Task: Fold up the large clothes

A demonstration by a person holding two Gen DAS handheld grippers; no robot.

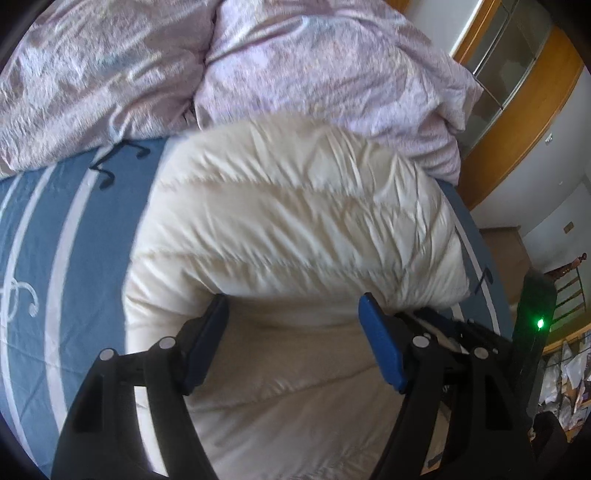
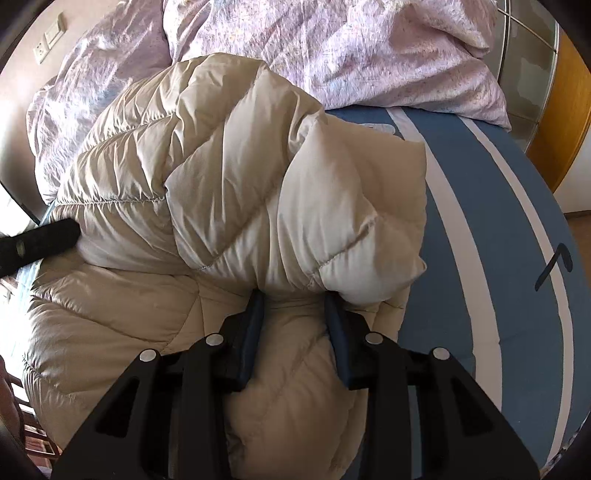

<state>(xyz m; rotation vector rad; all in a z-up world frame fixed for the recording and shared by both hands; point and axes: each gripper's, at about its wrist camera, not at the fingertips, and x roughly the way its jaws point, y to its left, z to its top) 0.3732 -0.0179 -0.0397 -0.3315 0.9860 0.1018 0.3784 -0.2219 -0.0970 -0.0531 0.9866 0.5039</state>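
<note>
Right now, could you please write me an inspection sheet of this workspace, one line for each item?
Surface: bed with blue sheet with white stripes.
Job's things: cream down jacket, folded part raised on the right.
Clutter: crumpled lilac duvet behind the jacket.
Tongs: left tongs open above the jacket; right tongs closed on a jacket fold.
Cables: nothing seen.
Surroundings: wooden cabinet with glass doors, wall switches.

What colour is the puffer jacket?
Cream white puffer jacket, clearest in the left wrist view.
</note>
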